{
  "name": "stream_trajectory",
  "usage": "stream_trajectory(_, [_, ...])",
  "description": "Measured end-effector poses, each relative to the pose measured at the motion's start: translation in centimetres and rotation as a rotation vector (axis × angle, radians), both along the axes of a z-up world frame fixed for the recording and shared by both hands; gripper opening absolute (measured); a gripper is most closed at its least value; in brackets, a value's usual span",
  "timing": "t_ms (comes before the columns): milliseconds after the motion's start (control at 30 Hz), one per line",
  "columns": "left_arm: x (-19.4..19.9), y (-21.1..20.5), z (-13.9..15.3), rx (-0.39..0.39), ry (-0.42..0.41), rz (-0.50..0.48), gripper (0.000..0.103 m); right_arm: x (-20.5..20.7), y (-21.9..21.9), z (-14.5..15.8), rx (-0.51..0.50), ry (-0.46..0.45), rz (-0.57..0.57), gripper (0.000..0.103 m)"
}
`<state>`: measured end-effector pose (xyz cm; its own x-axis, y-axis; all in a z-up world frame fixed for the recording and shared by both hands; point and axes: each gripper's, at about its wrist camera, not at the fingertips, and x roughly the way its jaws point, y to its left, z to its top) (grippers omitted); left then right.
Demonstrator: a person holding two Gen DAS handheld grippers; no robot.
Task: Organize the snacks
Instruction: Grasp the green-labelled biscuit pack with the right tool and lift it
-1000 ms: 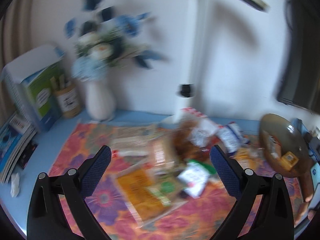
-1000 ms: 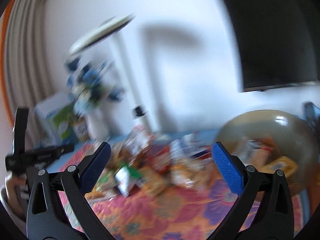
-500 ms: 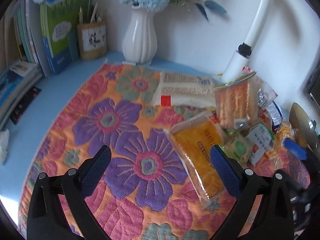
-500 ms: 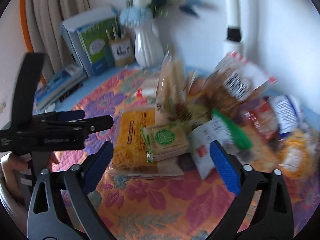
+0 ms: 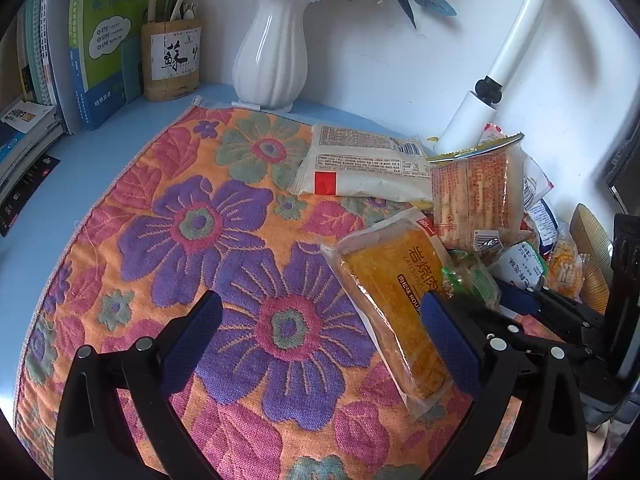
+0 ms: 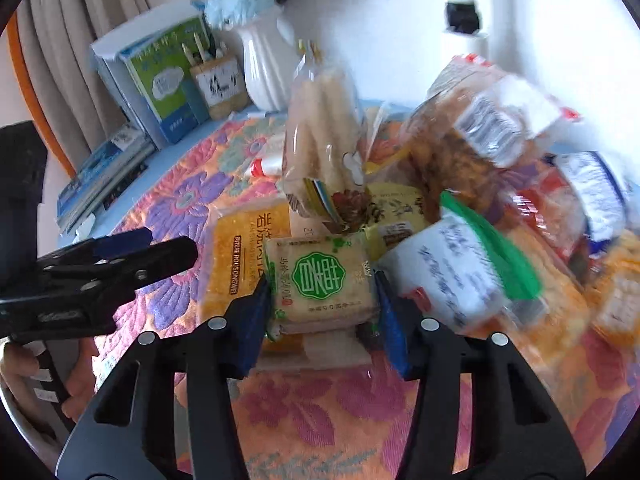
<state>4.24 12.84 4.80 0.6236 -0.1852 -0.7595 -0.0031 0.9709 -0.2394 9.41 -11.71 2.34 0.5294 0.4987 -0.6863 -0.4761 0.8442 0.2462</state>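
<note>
My right claw [image 6: 322, 312] is closing on the small snack pack with the green seal [image 6: 320, 280], which sits square between my blue pads [image 6: 256, 316]; they look to be touching its sides, and the pack rests on top of the yellow cake packet [image 6: 236, 256]. Just beyond it the snack pile [image 6: 460, 168] heaps up: a tall bag of pale sticks [image 6: 320, 128] standing nearly upright, a brown crunchy bag tilted to the right of it, and a white pouch with a green edge [image 6: 460, 272] right beside my right pad.

My left claw [image 5: 316, 336] hangs wide open over the flowered cloth [image 5: 200, 220], nothing between the jaws, with the yellow cake packet just past its right finger.

The cloth, orange with purple and pink blooms, covers a pale blue desk [image 5: 36, 208]. Far ahead against the white wall stands a white ribbed vase [image 5: 270, 56] of blue flowers, a wooden pen pot [image 5: 172, 60] to its left, then upright books [image 5: 100, 48] and a flat stack. A white lamp arm [image 5: 504, 64] rises behind the pile, and beige curtains [image 6: 80, 40] hang at the far left.
</note>
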Motion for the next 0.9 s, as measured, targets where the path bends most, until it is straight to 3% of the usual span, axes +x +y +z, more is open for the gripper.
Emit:
stream_trajectory(67, [-0.2,-0.2,0.2,-0.001,-0.006,-0.006,0.098,-1.5,-1.5,1.1,0.049,-0.028,-0.017,0.051])
stream_trajectory(233, [-0.3,-1.5,0.4,-0.022,-0.007,-0.020,0.098,-4.3,-5.8,3.0,0.061,-0.118,-0.120,0.051])
stream_trajectory(467, [0.5,-6.4,-0.4,-0.062,0.023,-0.005,0.098,-6.0,-11.8,1.5,0.063,-0.133,-0.281,0.051])
stream_trajectory(633, [1.1,-9.5,-1.7,0.038,0.050,0.045,0.098,-5.9,-14.0,0.2,0.094,-0.128,-0.378,0.051])
stream_trajectory(767, [1.2,-10.2,-2.7,0.074,0.049,0.070,0.098,-6.1,-15.1,-0.1,0.085,-0.130,-0.429,0.052])
stream_trajectory(900, [1.1,-11.2,-3.1,0.138,0.040,0.075,0.098,-5.8,-15.9,-1.1,0.080,-0.064,-0.491,0.052])
